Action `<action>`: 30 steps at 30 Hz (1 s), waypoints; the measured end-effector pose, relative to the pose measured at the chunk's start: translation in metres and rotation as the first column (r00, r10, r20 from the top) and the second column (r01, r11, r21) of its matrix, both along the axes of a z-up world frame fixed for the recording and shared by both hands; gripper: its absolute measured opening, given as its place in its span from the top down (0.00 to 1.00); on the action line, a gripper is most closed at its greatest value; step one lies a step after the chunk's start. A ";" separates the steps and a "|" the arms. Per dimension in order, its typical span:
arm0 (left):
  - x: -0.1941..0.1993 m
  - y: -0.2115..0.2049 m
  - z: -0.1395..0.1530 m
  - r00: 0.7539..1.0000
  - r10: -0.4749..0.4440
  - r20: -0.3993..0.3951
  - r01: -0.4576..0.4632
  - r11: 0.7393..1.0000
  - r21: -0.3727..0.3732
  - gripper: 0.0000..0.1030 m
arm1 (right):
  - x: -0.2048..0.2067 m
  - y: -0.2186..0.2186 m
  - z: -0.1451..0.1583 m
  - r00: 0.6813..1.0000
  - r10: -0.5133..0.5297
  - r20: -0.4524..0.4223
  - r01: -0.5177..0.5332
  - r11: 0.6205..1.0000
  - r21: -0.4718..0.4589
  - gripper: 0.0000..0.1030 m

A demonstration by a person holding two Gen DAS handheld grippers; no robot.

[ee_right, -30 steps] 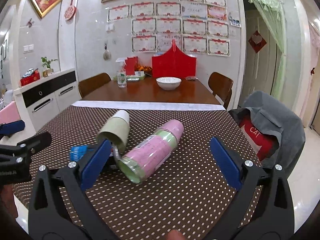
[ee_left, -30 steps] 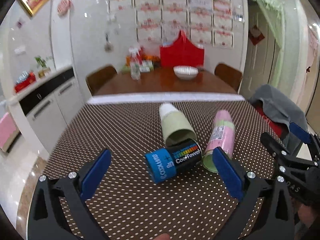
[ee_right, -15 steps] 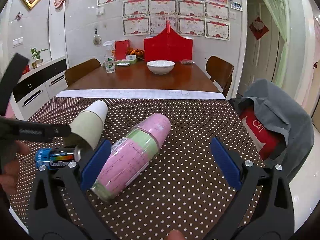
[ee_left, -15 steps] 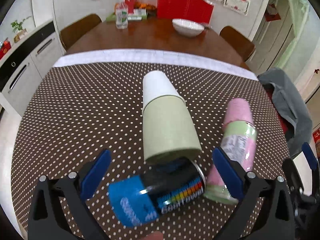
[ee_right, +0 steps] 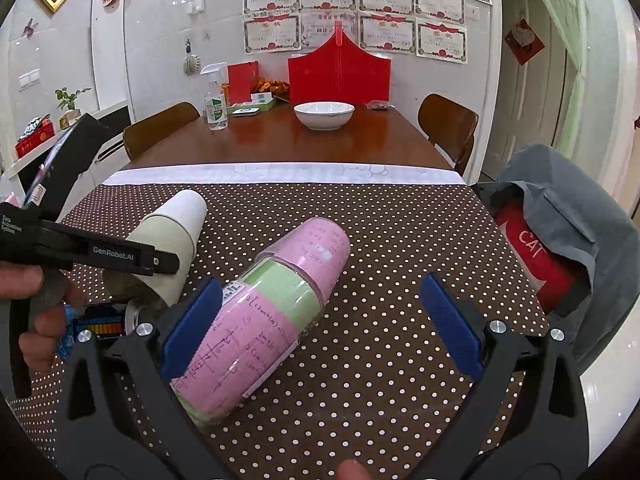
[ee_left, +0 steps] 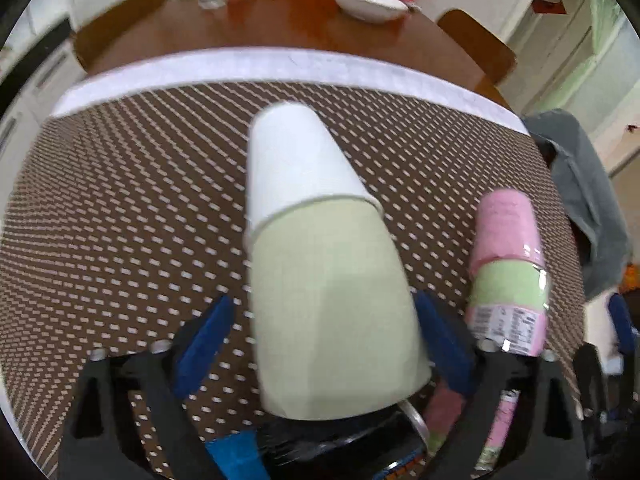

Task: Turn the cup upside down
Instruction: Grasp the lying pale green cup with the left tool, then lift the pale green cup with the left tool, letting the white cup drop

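While lying sideways | cup [ee_left: 320,280] pale green, white base | left gripper [ee_left: 320,344] straddling

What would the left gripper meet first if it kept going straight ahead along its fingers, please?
The green-and-white cup stack lying on its side: it already lies between the open left gripper fingers, though depth is hard to judge.

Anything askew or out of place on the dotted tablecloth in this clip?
Yes. Nothing stands upright: the green-and-white cup stack lies on its side, its open end over a toppled can. Beside it the wrapped pink cup stack lies tipped too. No spill shows. The left gripper straddles the green stack.
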State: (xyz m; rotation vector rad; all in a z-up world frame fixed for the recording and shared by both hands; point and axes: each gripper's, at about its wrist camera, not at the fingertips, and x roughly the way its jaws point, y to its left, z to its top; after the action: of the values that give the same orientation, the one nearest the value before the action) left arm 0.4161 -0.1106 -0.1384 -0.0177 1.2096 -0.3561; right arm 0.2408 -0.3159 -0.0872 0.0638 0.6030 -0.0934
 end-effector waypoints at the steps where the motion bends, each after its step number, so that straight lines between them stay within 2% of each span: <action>1: 0.000 0.000 0.000 1.000 -0.010 -0.004 0.010 1.000 -0.001 0.23 | 0.000 0.000 0.000 1.000 -0.001 -0.001 0.001 1.000 0.001 0.06; 3: -0.004 0.000 0.002 0.999 -0.038 0.026 0.037 0.999 0.021 0.23 | -0.001 0.001 0.000 1.000 -0.002 -0.002 0.002 1.000 0.002 0.06; 6: -0.008 0.005 0.002 0.997 -0.064 0.035 0.063 0.998 0.013 0.23 | -0.001 0.003 -0.001 1.000 -0.003 -0.007 0.003 1.000 -0.001 0.06; 13: -0.023 0.032 0.013 0.992 -0.084 0.092 0.082 0.996 0.031 0.24 | -0.003 0.010 -0.002 1.000 0.001 -0.014 -0.001 1.000 -0.004 0.06; 24: -0.043 0.048 0.027 0.987 -0.103 0.127 0.105 0.994 -0.006 0.25 | -0.012 0.023 -0.001 1.000 0.006 -0.017 -0.006 1.000 -0.010 0.06; 30: -0.049 0.047 0.041 0.978 -0.115 0.176 0.123 0.992 -0.040 0.26 | -0.022 0.027 0.005 1.000 0.006 -0.002 -0.006 1.000 -0.012 0.06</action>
State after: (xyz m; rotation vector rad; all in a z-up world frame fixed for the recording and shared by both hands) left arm 0.3672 -0.0638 -0.0972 0.0415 1.0315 -0.4835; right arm 0.2192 -0.2893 -0.0820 0.0499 0.6045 -0.0917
